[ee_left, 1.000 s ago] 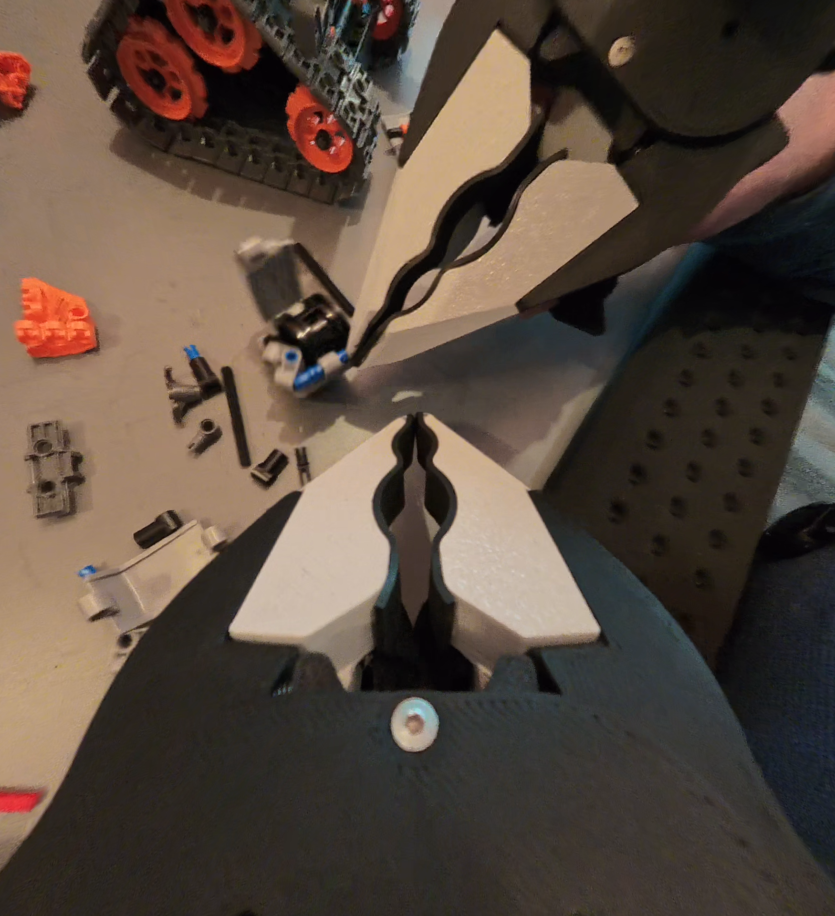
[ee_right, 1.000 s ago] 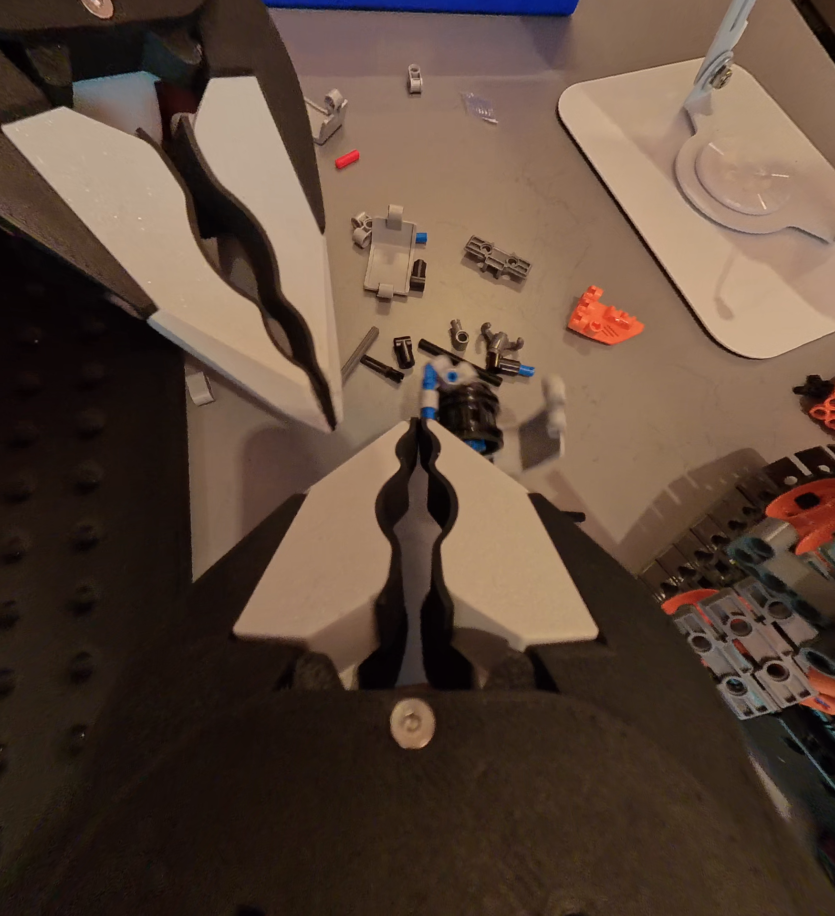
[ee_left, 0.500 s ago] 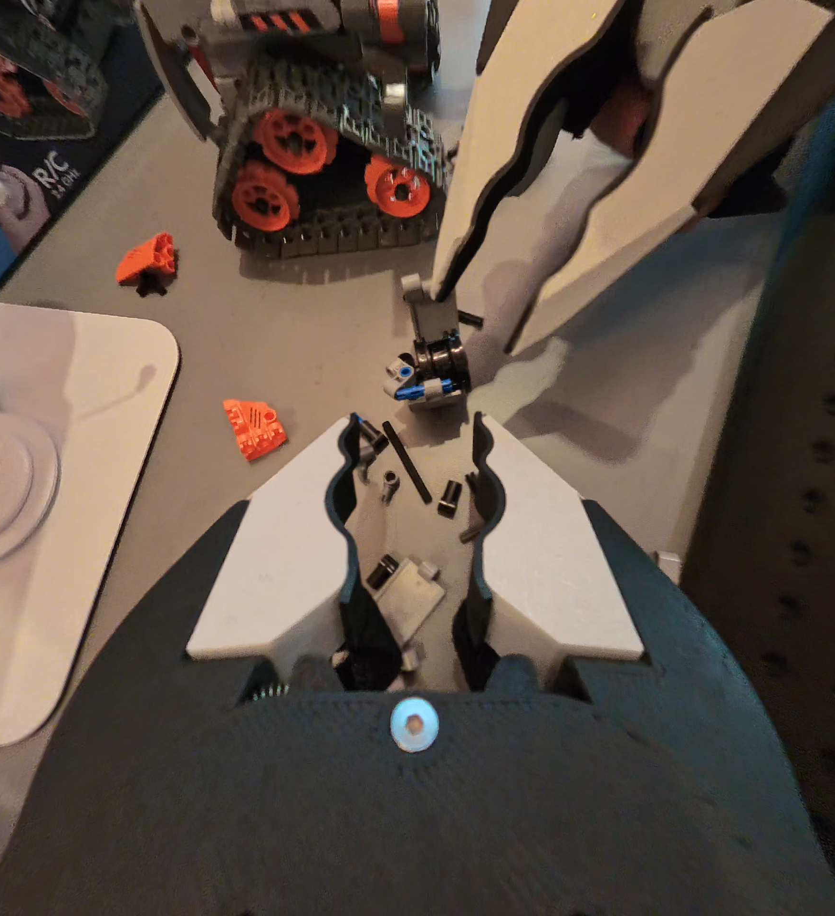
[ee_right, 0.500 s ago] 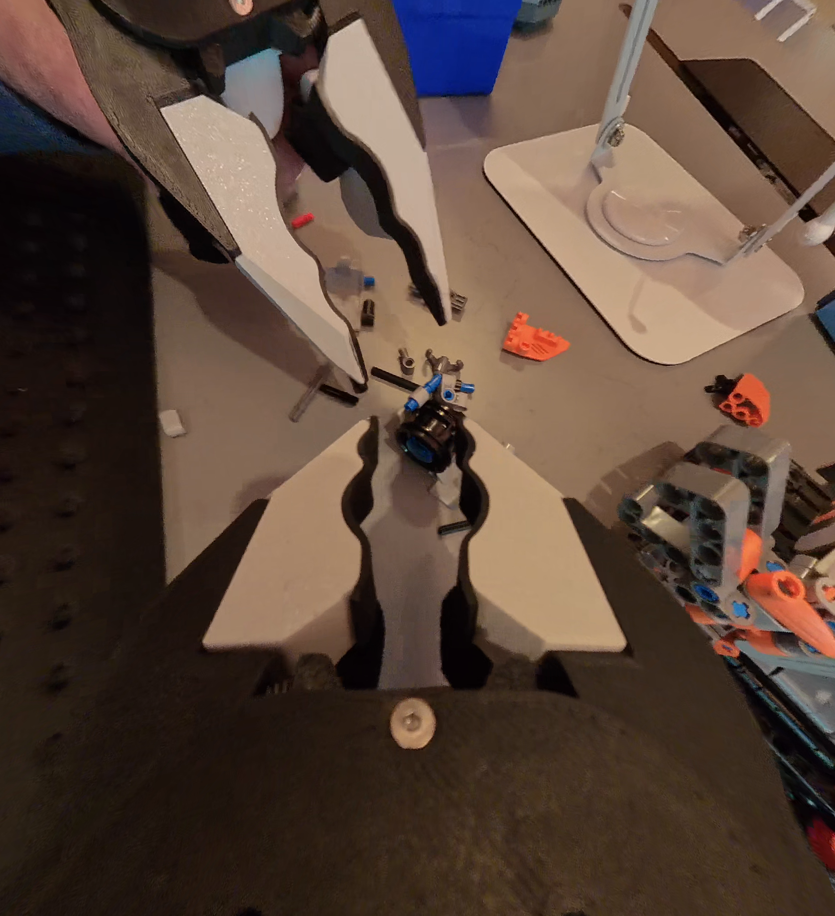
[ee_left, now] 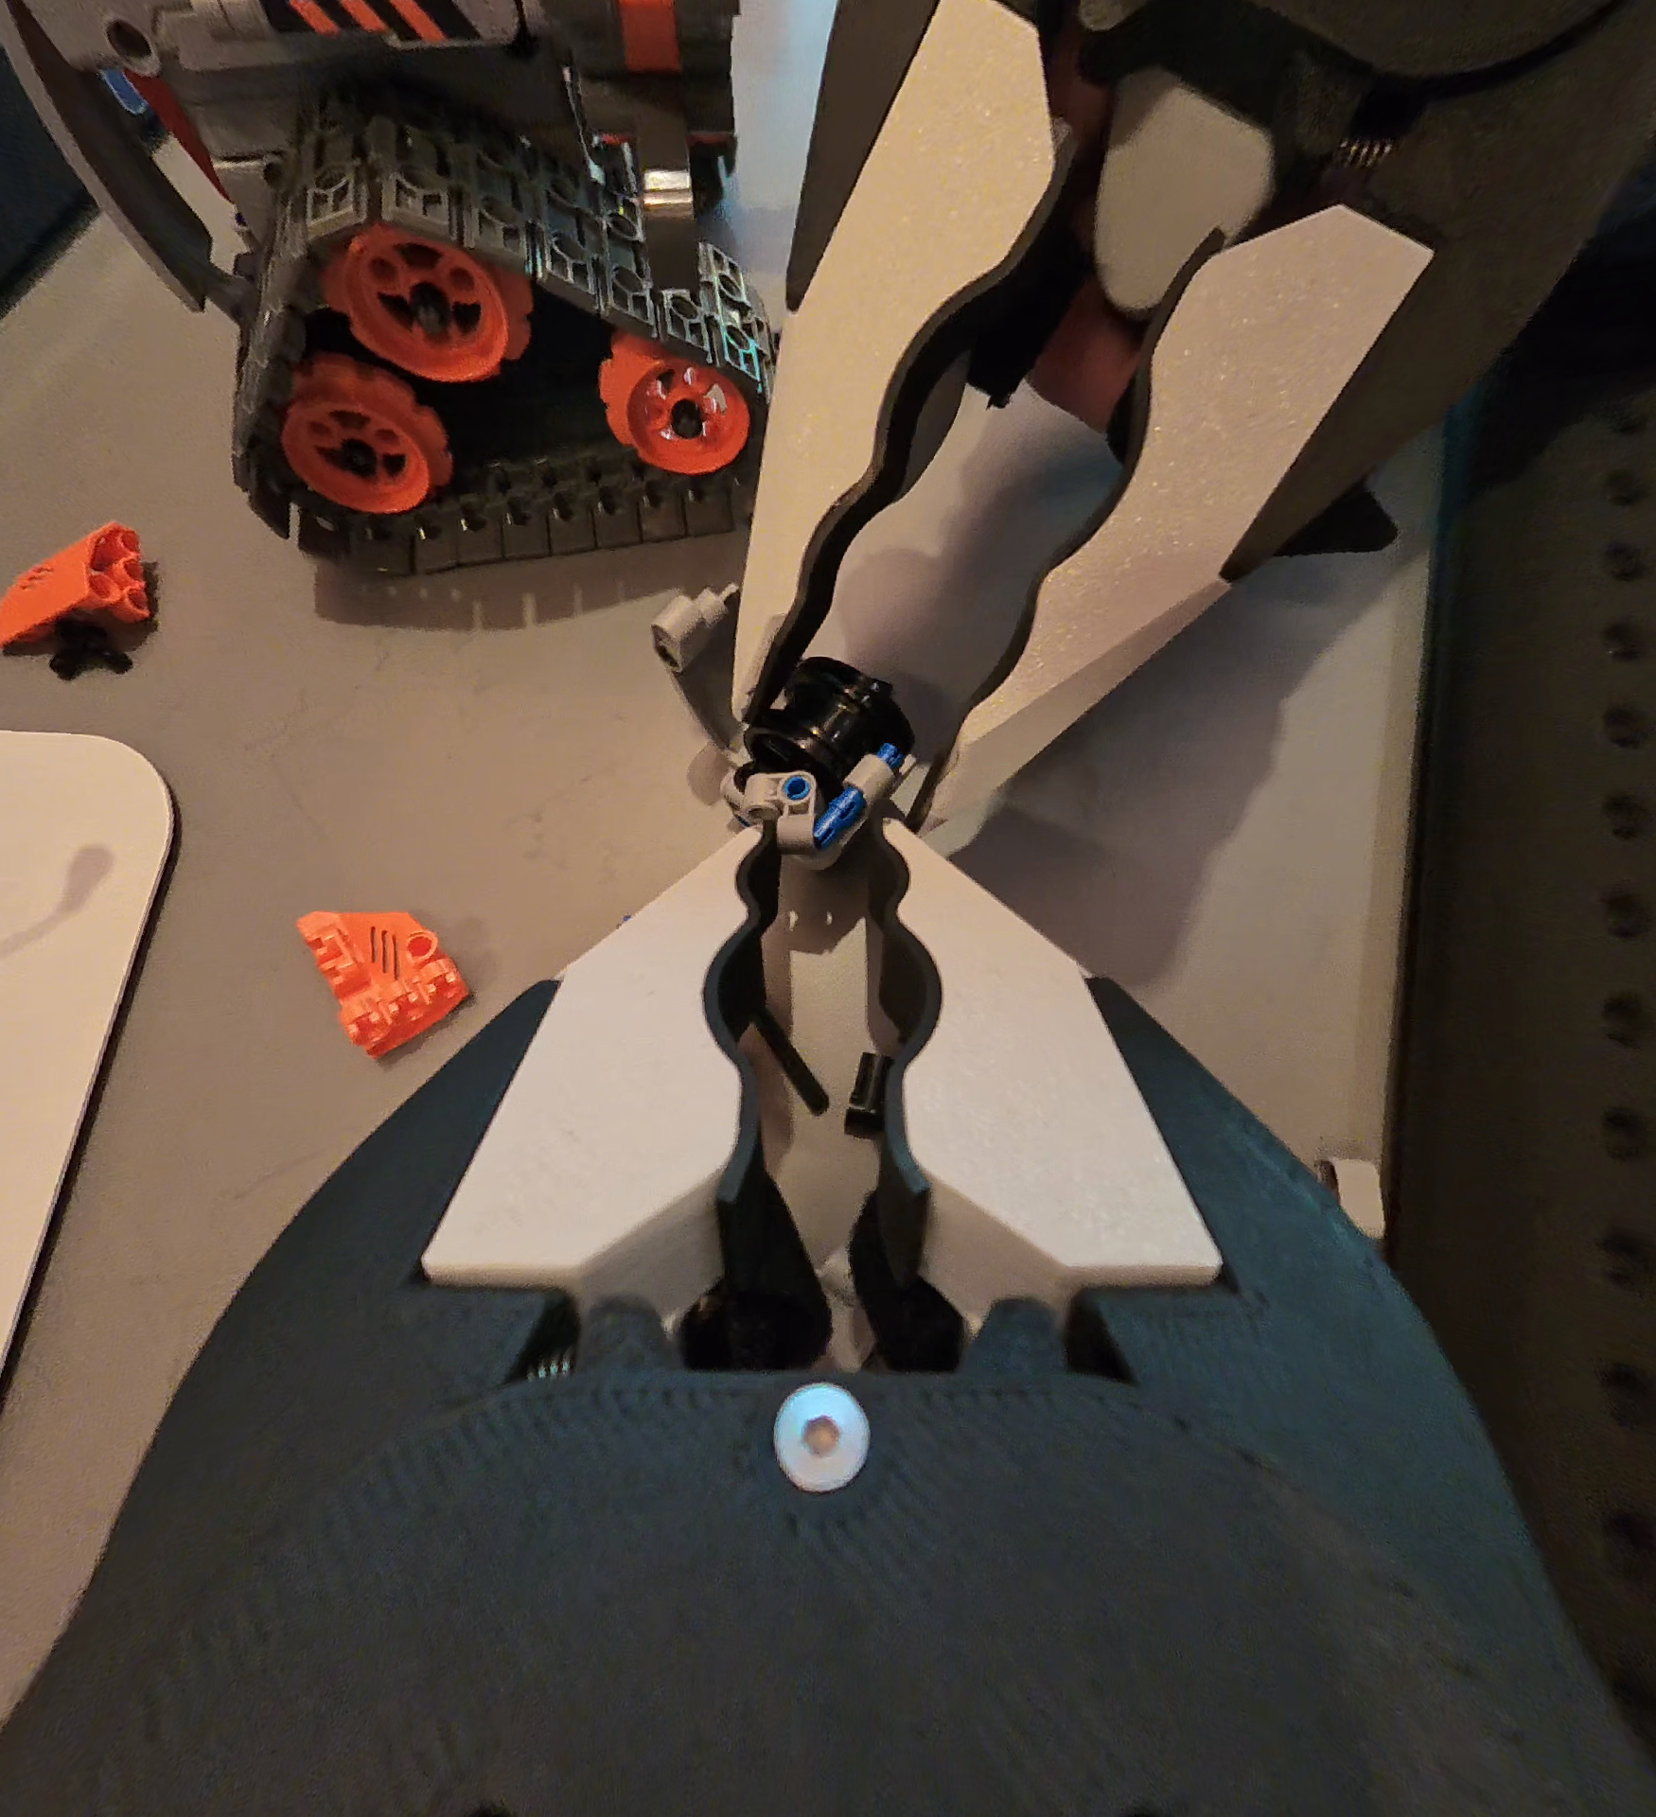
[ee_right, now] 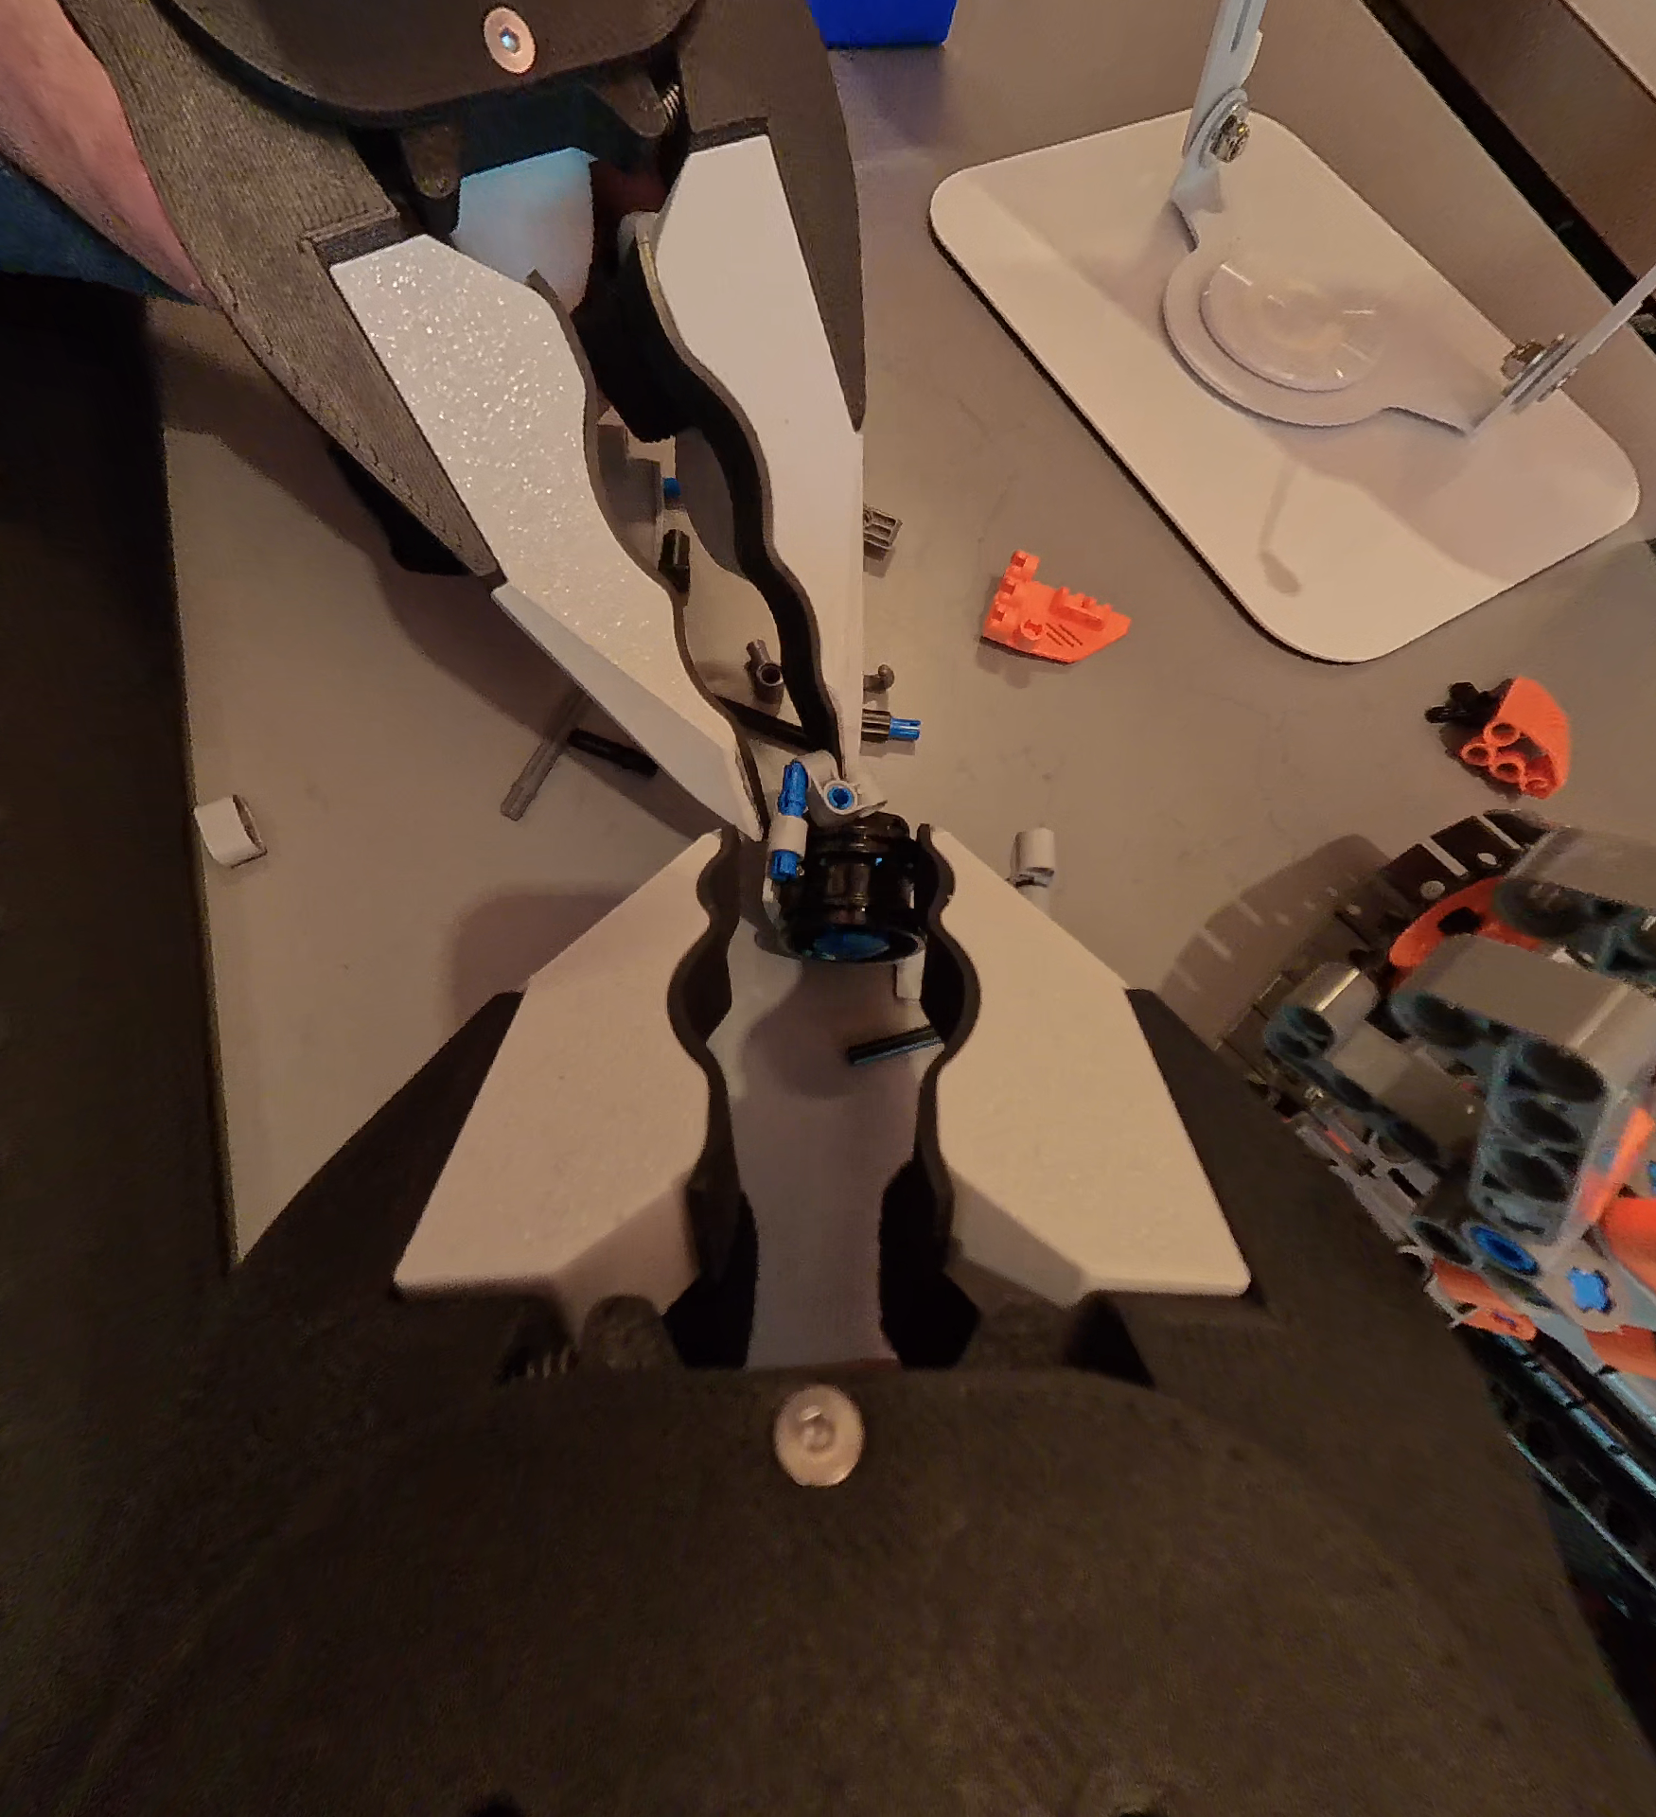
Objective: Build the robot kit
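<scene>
A small assembly (ee_left: 829, 723), a black cylinder with grey and blue connectors at one end, lies on the grey table between both grippers. It also shows in the right wrist view (ee_right: 849, 905). My left gripper (ee_left: 822, 834) has its tips pinched on the grey and blue connector end; it comes in from the upper left in the right wrist view (ee_right: 798, 791). My right gripper (ee_right: 824, 855) is open with the black cylinder between its fingers, and it reaches in from the top right in the left wrist view (ee_left: 834, 772).
A tracked vehicle model (ee_left: 470, 393) with orange wheels stands behind. Two orange pieces (ee_left: 382, 968) (ee_left: 72, 590), loose black pins (ee_left: 790, 1067) and a white stand base (ee_right: 1296, 492) lie around. A dark perforated mat (ee_left: 1591, 983) borders the table. Less than 4 cm separates the two grippers' tips.
Both grippers were shut a second ago, then opened wide. The left has since moved forward and narrowed onto the connector end. The right has stayed open and moved around the black cylinder.
</scene>
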Motion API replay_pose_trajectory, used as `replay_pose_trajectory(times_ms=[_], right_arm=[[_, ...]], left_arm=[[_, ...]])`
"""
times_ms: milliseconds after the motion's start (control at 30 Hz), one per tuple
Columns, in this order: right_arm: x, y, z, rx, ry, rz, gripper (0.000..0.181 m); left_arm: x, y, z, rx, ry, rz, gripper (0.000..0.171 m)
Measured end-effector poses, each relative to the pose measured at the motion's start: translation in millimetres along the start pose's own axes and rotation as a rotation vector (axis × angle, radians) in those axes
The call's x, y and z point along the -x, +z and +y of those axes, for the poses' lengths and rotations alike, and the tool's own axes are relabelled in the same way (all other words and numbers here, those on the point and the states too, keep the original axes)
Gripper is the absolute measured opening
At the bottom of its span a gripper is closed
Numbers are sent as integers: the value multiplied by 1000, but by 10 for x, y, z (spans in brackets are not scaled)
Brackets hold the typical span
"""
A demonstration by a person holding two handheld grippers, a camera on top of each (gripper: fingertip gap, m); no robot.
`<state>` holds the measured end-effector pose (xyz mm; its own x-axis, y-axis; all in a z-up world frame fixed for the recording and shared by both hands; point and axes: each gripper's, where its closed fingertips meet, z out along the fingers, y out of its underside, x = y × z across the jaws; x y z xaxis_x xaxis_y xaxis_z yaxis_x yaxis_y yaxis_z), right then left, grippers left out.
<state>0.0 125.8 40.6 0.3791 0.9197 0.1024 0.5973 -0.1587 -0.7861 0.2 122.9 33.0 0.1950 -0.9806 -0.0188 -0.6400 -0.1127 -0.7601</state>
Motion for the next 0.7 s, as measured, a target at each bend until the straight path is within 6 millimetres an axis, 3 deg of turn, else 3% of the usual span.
replay_pose_trajectory(times_ms=[700], right_arm=[[81,-55,39,-14,-57,-81,28]], left_arm=[[-146,-16,3,-34,-33,8,11]])
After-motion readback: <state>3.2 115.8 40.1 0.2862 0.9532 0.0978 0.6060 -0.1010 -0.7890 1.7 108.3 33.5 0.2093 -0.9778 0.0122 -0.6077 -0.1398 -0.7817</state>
